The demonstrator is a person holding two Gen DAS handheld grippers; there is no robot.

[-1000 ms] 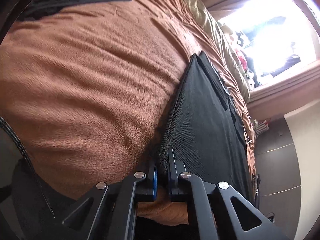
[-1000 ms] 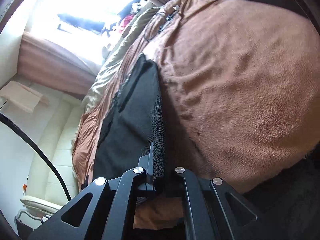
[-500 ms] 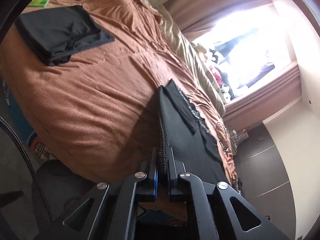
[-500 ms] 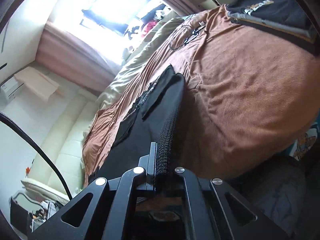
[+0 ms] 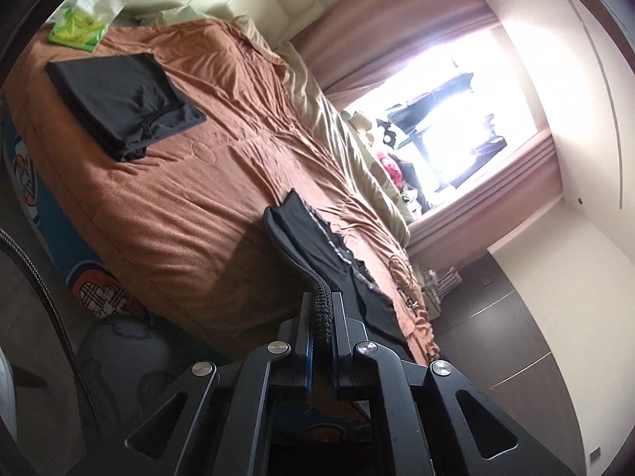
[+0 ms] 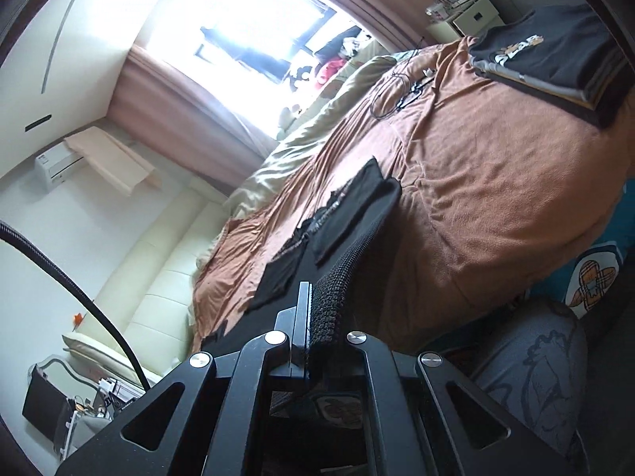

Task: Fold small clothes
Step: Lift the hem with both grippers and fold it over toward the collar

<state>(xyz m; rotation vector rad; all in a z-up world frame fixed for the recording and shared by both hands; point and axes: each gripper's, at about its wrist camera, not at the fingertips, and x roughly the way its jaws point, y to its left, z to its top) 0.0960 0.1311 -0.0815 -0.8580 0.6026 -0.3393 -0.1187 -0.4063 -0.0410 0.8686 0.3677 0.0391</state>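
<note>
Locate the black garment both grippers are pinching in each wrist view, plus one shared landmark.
Left wrist: black garment runs from the left gripper at bottom centre up to mid-frame, over the brown blanket.
Right wrist: black garment rises from the right gripper towards centre.
Shared landmark: bright window.

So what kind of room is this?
Most likely a bedroom: a wide bed under a brown blanket, folded clothes on it, a curtained window, and a wall air conditioner.
</note>
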